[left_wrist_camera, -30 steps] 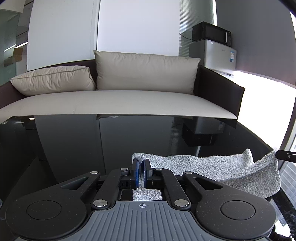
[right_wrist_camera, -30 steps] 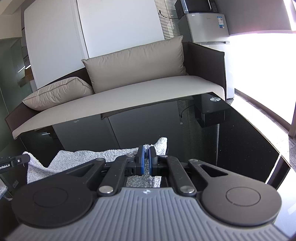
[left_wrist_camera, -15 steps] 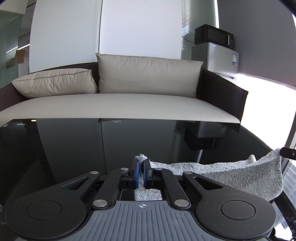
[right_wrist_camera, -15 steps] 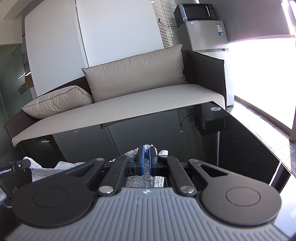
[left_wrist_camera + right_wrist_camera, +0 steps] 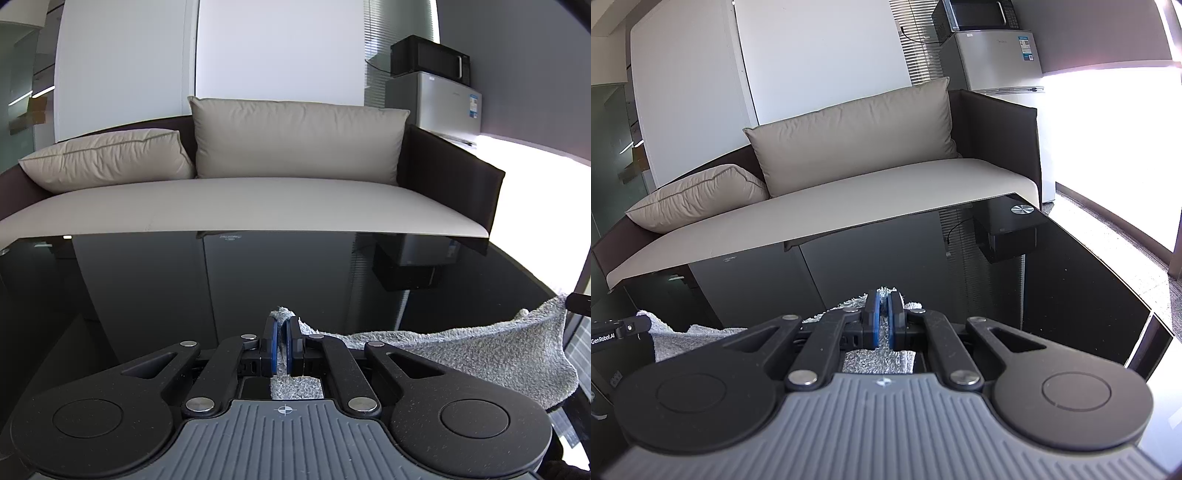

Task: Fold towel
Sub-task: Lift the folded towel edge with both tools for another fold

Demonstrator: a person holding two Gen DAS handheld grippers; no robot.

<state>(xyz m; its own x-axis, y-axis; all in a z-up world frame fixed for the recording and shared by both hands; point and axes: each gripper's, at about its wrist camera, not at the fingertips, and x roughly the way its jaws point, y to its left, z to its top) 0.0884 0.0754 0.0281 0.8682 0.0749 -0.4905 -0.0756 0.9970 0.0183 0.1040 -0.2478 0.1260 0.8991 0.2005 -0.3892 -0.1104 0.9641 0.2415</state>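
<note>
Black table, towel between clamped hand-held grippers

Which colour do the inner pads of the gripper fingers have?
Blue pads, on black fingers, clamping the grey towel. Clearest in the right wrist view.

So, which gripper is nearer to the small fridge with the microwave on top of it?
Right. The right gripper pinches the towel at its end on the fridge side. The left gripper pinches the opposite end, farther away.
</note>
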